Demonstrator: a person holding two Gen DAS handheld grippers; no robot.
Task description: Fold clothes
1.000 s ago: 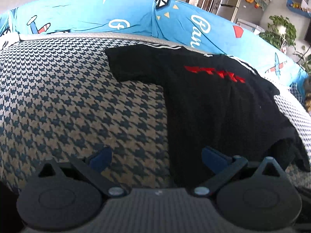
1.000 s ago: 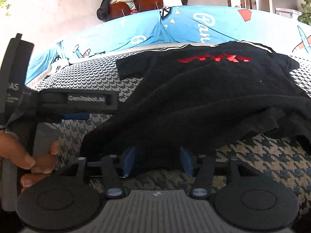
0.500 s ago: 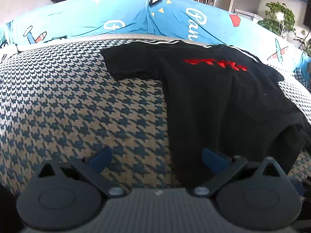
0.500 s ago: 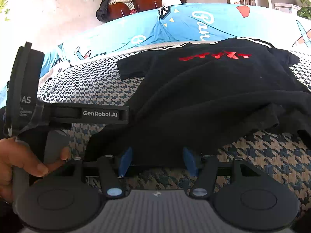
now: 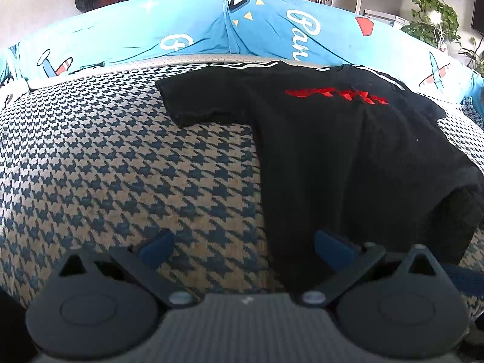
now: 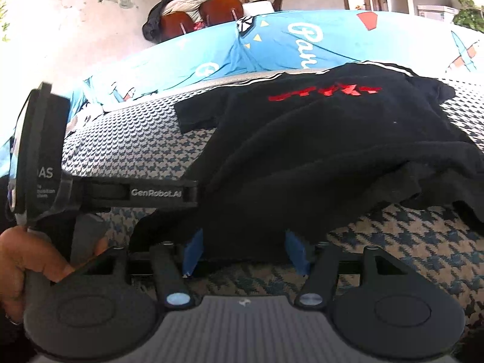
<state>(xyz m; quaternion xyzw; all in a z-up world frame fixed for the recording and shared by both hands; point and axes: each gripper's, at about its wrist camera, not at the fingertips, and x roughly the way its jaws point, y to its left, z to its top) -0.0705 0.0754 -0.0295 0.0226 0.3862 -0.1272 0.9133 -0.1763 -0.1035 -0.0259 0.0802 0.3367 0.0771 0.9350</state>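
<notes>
Now at grasp step: my right gripper jaws just widening, spread around black T-shirt near hem, not pinching; left gripper spread wide. Next: pinch hem, fold far.

The right gripper is hovering at the near hem of a black T-shirt, its jaws having just been opening, blue pads either side of the hem fabric without pressing it. The shirt is lying on a houndstooth cover. At left, a hand is gripping the left gripper's handle.
</notes>
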